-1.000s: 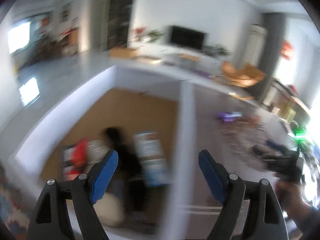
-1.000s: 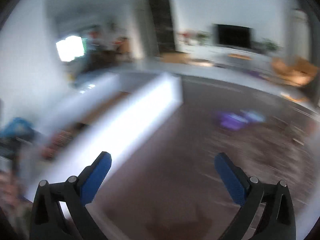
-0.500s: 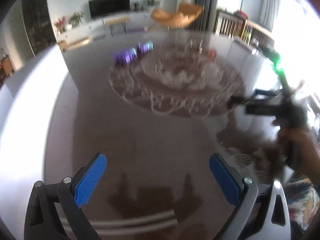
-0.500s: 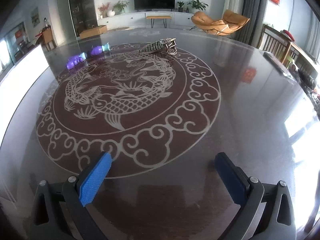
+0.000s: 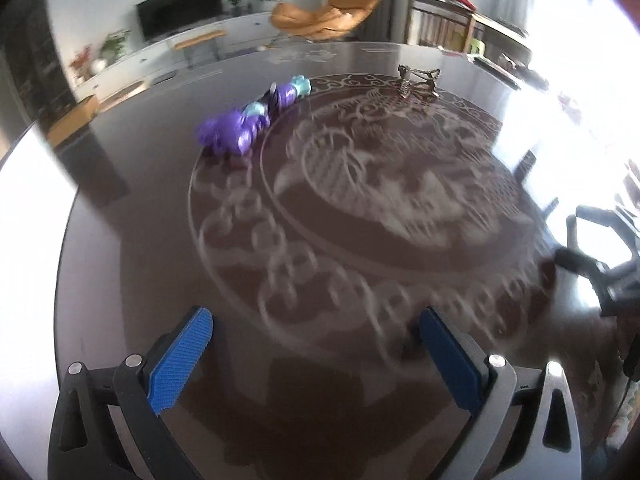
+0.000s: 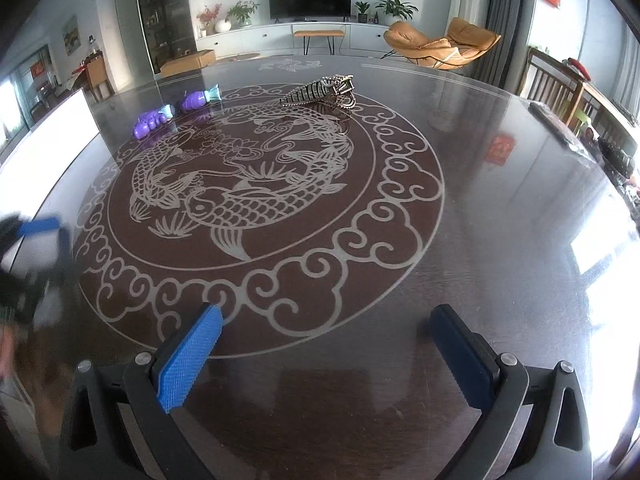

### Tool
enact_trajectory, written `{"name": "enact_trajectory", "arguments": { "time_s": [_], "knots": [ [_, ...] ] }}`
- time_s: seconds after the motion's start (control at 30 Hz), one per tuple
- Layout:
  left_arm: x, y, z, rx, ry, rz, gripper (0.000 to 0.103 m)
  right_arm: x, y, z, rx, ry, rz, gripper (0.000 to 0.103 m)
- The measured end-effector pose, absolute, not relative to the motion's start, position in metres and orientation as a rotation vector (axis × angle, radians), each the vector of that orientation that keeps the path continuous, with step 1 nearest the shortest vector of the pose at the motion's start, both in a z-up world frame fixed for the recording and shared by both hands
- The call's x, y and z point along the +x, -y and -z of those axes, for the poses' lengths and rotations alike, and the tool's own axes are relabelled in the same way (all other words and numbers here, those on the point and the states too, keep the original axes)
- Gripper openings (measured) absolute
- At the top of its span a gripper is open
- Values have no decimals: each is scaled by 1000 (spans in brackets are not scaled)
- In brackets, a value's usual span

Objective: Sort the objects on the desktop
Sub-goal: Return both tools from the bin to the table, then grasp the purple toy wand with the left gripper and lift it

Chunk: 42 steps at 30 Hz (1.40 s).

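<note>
The left gripper [image 5: 316,354] is held with its blue pads spread wide and nothing between them, its jaws having just been opening; the right gripper [image 6: 330,354] is likewise spread wide and empty; both are poised over the near part of the dark round table [image 6: 500,240]. The purple toy [image 6: 154,122] is seen far ahead and to the left of the right gripper's fingers, at the far left edge of the fish medallion [image 6: 248,184]; just beyond it a 2nd purple toy with a teal tip [image 6: 200,98] is laid, close to the 1st, though whether they touch cannot be told; the metal skeleton model [image 6: 324,92] is placed at the medallion's far rim, well apart from both grippers. 2 purple toys, 1 metal model and 2 grippers are counted. In the left wrist view a white-walled box with blurred items was shown 1 second ago, whereas the table with the toys is now shown; the right wrist view, blurred then, is now sharp and unchanged over the last half second.
</note>
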<state>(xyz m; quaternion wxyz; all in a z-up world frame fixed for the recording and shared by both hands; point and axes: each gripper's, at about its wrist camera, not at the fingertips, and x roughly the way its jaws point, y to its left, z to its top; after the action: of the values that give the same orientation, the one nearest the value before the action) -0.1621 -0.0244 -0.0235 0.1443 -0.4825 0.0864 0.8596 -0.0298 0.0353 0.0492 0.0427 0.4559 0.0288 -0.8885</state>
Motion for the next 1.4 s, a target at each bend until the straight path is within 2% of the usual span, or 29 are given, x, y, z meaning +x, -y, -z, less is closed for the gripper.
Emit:
{"name": "enact_trajectory", "arguments": {
  "time_s": [0.37,0.63,0.67,0.7,0.73,0.77,0.8,1.23,1.3,1.4],
  "knots": [
    [-299,39,14,-1523,-223,-2476,103,-30,-35,-49,1395,-89,2718,103],
    [-312,11,15,-1438,-213,-2527,103,-29,-35,-49,1395,-89,2718,103],
    [-307,12,14,-1421,-205,-2537,98,-30,-35,-49,1395,-89,2718,103],
    [-301,13,11,-1389,-206,-2552,79,-29,-35,-49,1395,-89,2718,103],
    [-298,14,9,-1363,-207,-2566,67,-30,-35,-49,1395,-89,2718,103],
    [-290,16,6,-1354,-200,-2581,44,-29,-35,-49,1395,-89,2718,103],
    [-286,17,5,-1363,-193,-2584,41,-29,-35,-49,1395,-89,2718,103],
    [-143,35,10,-1349,-83,-2783,41,-32,-33,-48,1394,-86,2715,103],
    [-139,35,11,-1348,-67,-2785,41,-59,-25,-49,1413,-100,2677,103],
    [-138,32,11,-1345,-76,-2794,42,-112,-20,-54,1422,49,2662,103]
  ]
}}
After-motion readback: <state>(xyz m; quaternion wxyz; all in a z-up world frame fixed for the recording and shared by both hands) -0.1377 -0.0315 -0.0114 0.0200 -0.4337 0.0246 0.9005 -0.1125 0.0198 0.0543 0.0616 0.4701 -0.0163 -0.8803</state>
